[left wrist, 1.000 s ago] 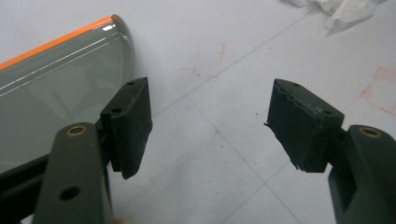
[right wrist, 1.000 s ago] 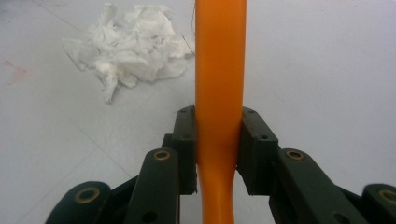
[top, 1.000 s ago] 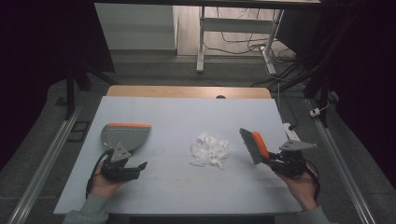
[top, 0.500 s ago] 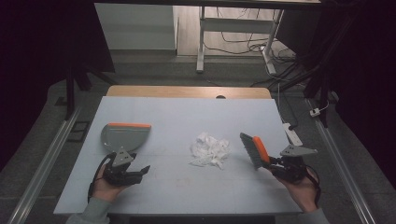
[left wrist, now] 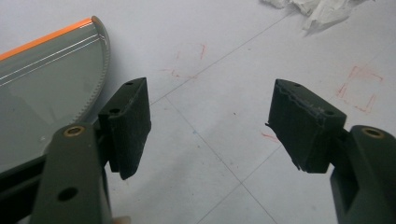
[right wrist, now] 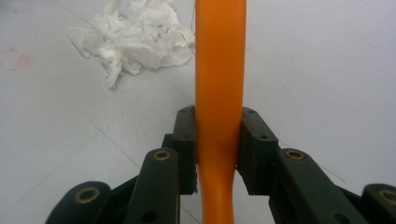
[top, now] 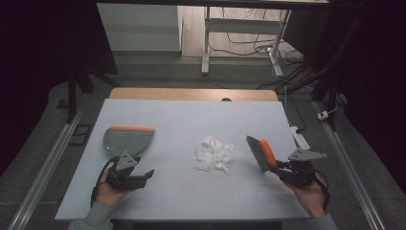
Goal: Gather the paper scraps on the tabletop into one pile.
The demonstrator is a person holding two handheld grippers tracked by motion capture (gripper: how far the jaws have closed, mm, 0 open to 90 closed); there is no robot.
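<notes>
A grey dustpan (top: 128, 138) with an orange edge lies flat on the left of the table, also seen as the dustpan (left wrist: 42, 93) beside my left jaw. My left gripper (top: 147, 174) rests just in front of it, open, nothing between its pads (left wrist: 130, 123). A crumpled white tissue (top: 215, 153) sits mid-table; the tissue (right wrist: 133, 37) lies ahead and left of the brush. My right gripper (top: 281, 167) is shut on the orange handle (right wrist: 219, 70) of a small brush (top: 259, 152), whose grey bristles point toward the tissue.
The pale table top (top: 191, 120) has a wooden strip along its far edge and faint red pen marks (left wrist: 359, 86). A white power strip (top: 299, 137) lies at the right edge. Metal rails run along the floor on both sides.
</notes>
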